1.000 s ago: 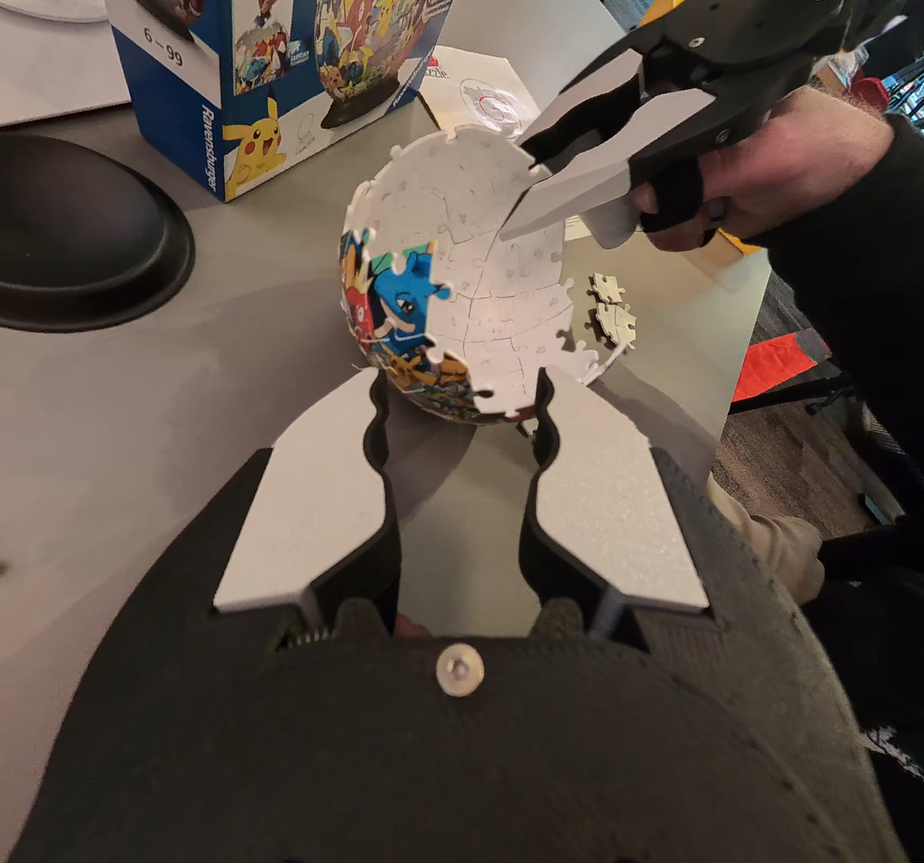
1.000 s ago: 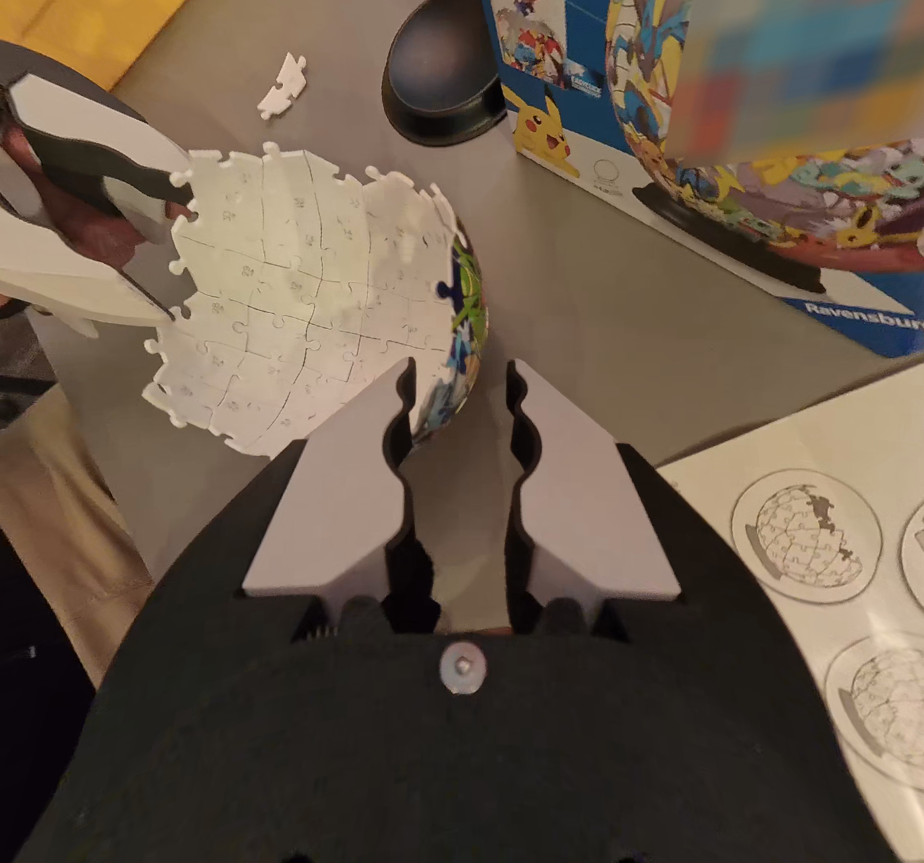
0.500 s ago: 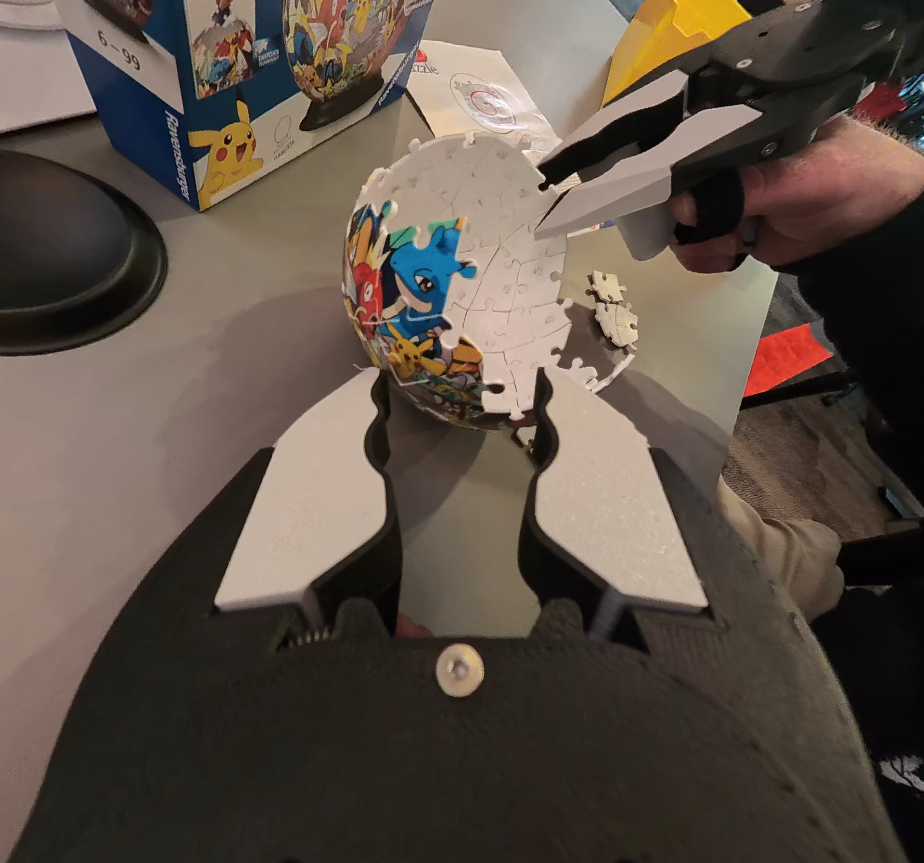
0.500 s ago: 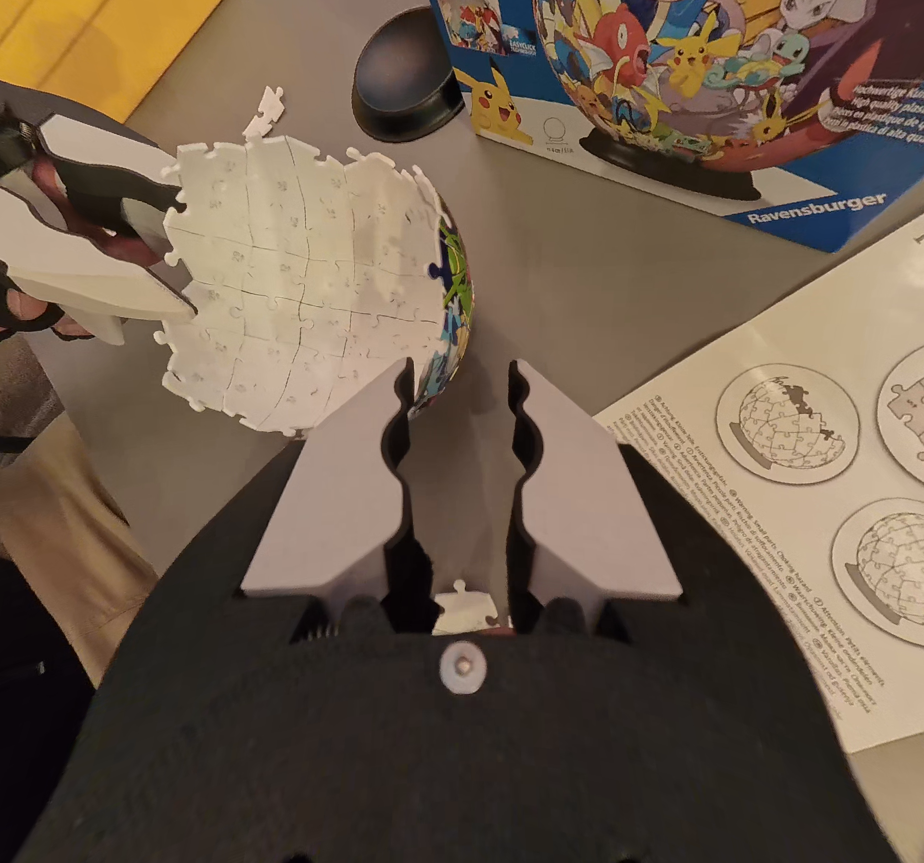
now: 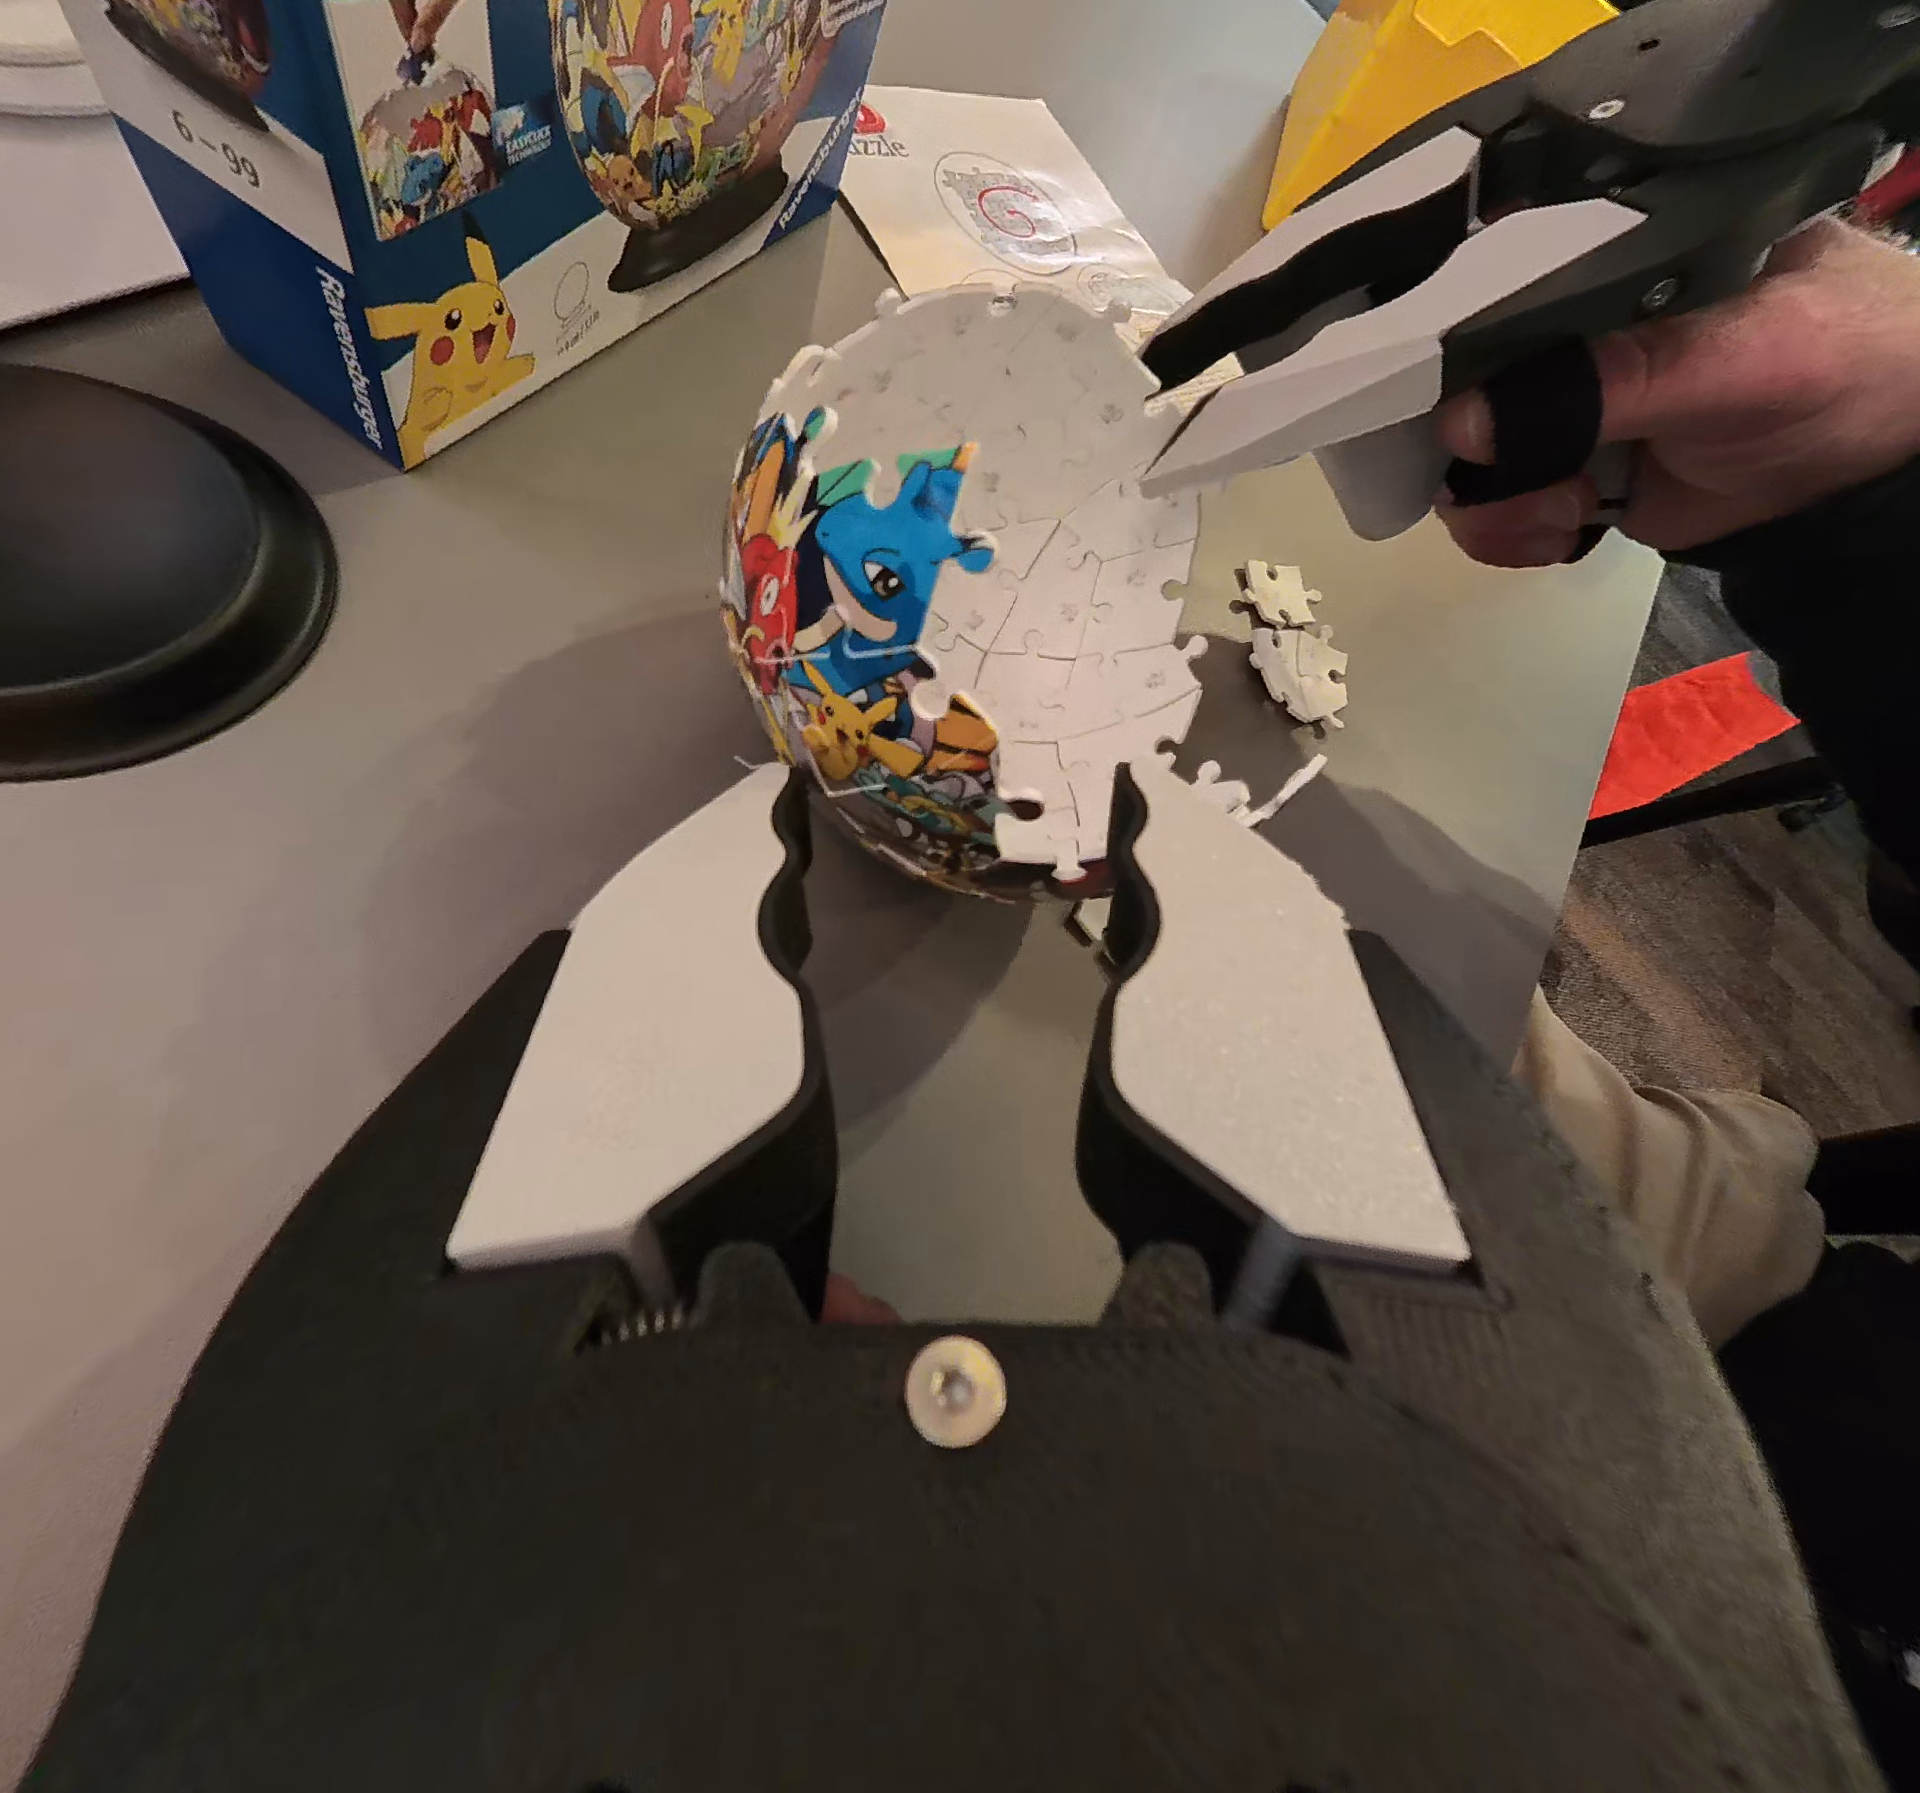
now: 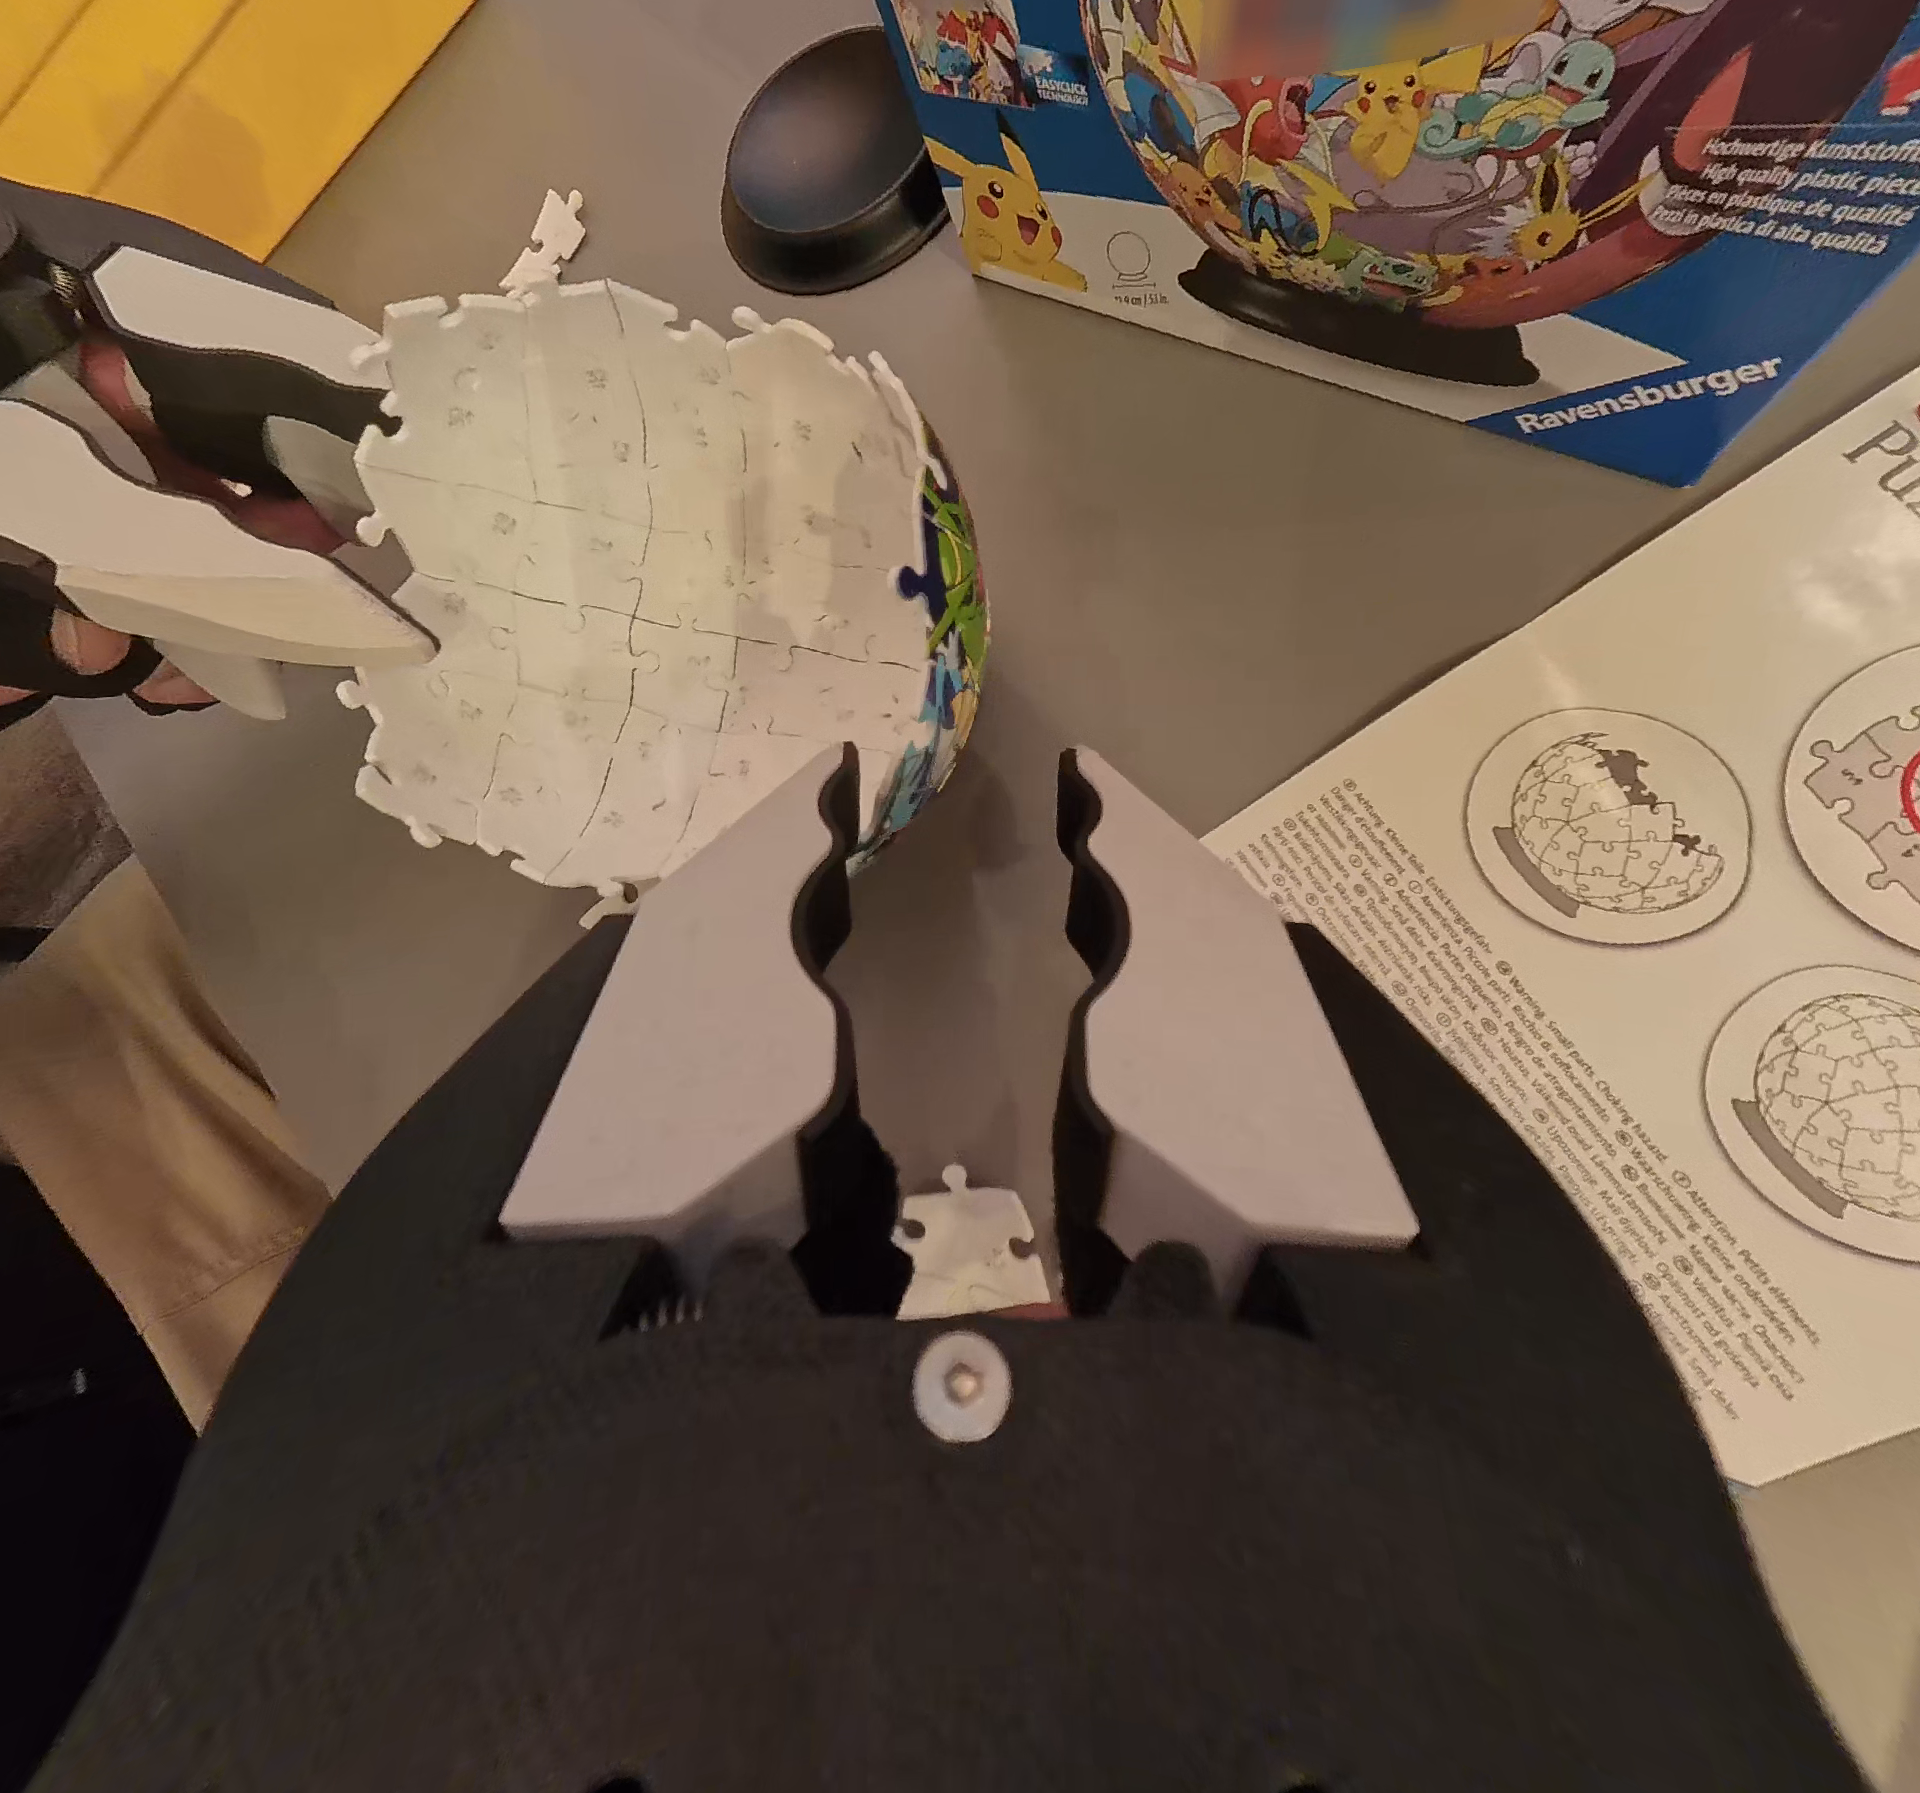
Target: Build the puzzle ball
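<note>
The part-built puzzle ball [image 5: 1039, 538] stands on its side on the grey table [image 5: 520, 704], a white hollow shell with a coloured cartoon outside. It also shows in the right wrist view [image 6: 644, 580]. My left gripper [image 5: 951, 798] is open, its fingers straddling the shell's lower rim; it also shows in the right wrist view [image 6: 405, 517]. My right gripper [image 6: 956, 777] is open and empty, just beside the ball's coloured side. In the left wrist view it [image 5: 1151, 429] hovers at the upper right rim. Loose white pieces [image 5: 1294, 647] lie right of the ball; one [image 6: 966, 1244] shows under my right gripper.
The blue puzzle box [image 5: 499, 133] stands behind the ball, also in the right wrist view [image 6: 1455, 185]. A black dome stand [image 5: 135, 580] sits at the left. An instruction sheet [image 6: 1610, 912] lies at the right. Another loose piece [image 6: 551, 237] lies beyond the ball. The table edge [image 5: 1558, 860] is close on the right.
My right gripper has pulled back from inside the shell to its rim. The ball now shows more of its coloured side in the left wrist view. The left gripper's jaws are unchanged.
</note>
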`<control>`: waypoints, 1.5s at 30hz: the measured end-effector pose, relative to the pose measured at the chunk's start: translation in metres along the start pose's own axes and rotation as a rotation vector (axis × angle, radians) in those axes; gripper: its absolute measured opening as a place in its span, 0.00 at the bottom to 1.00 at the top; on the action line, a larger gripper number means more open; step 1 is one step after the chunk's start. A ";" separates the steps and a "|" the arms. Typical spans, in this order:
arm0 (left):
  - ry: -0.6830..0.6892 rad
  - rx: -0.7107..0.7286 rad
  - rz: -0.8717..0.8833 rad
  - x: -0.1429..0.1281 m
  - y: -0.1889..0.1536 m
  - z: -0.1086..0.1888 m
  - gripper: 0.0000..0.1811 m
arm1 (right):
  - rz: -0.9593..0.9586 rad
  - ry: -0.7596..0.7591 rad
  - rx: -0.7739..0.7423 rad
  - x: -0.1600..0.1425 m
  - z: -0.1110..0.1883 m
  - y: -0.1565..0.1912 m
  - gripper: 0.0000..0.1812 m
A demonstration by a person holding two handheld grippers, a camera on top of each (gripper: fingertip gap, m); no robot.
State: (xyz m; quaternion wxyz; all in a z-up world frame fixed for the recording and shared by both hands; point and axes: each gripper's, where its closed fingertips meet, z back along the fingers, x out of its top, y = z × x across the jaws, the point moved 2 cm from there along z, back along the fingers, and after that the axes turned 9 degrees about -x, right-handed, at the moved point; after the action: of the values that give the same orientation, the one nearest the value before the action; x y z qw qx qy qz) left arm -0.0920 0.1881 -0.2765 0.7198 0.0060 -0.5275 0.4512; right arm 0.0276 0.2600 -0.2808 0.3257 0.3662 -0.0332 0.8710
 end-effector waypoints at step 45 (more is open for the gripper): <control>0.009 0.087 -0.108 0.001 -0.010 -0.010 0.30 | -0.059 -0.015 -0.038 -0.015 0.034 -0.014 0.19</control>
State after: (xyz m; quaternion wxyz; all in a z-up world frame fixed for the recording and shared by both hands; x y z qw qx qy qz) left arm -0.0779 0.1878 -0.2753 0.7444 0.0637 -0.5032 0.4343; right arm 0.0644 0.2530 -0.2681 0.3577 0.3673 -0.0412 0.8576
